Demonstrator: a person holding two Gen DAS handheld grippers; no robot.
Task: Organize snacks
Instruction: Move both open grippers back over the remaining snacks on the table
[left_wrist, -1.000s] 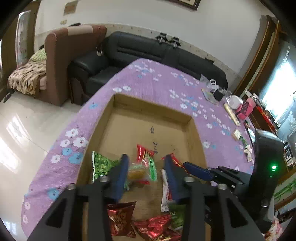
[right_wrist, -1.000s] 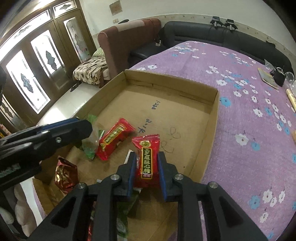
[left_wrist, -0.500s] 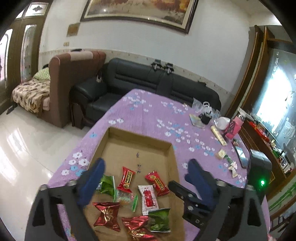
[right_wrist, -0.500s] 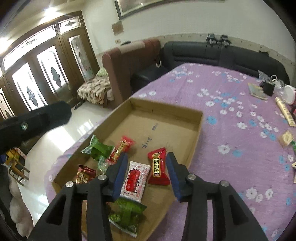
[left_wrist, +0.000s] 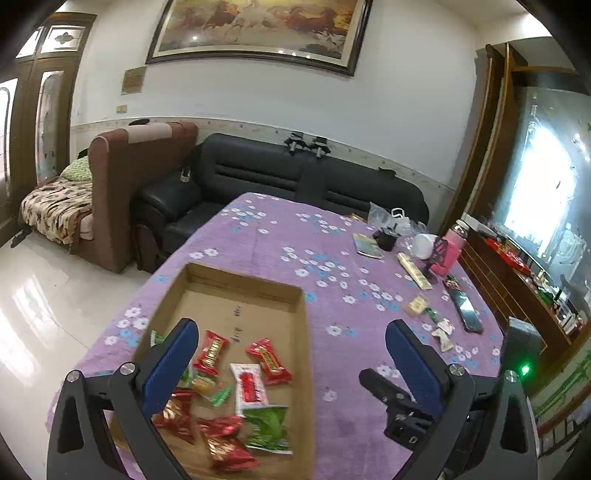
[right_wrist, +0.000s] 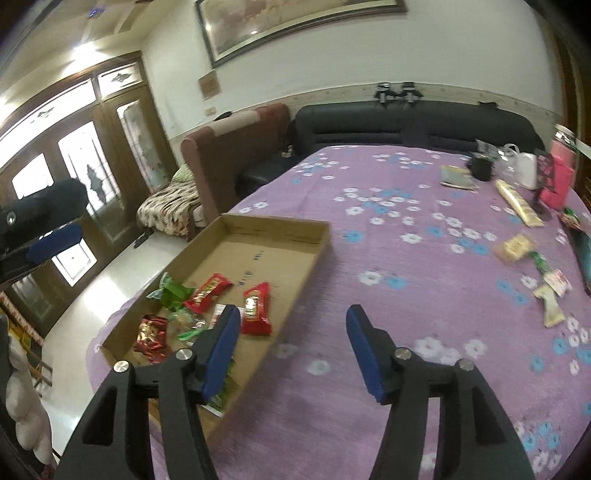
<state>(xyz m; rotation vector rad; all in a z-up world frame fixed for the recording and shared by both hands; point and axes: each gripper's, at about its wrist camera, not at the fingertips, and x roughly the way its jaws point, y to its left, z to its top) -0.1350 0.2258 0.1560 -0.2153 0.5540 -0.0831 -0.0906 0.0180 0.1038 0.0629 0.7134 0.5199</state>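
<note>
A shallow cardboard tray (left_wrist: 243, 284) (right_wrist: 273, 225) lies on the purple flowered tablecloth. It holds several wrapped snacks, among them a red packet (left_wrist: 269, 360) (right_wrist: 256, 308), a white-and-red packet (left_wrist: 249, 384) and a green one (left_wrist: 269, 428) (right_wrist: 171, 293). My left gripper (left_wrist: 291, 345) is open and empty, raised above the tray's near end. My right gripper (right_wrist: 291, 326) is open and empty above the cloth by the tray's right wall; it also shows in the left wrist view (left_wrist: 391, 398). Loose snacks (left_wrist: 441, 332) (right_wrist: 550, 291) lie on the cloth at the right.
A yellow box (left_wrist: 415, 306) (right_wrist: 515, 247), a dark phone (left_wrist: 463, 304), a long pack (right_wrist: 519, 203), a pink container (left_wrist: 452, 247) (right_wrist: 559, 173), a white cup (right_wrist: 526, 170) and a black cup (right_wrist: 482, 168) stand at the far right. A black sofa (left_wrist: 295, 177) lies beyond.
Both grippers have opened wide and risen away from the tray. The right one has let go of the red packet, which now lies in the tray, and has swung right over the cloth.
</note>
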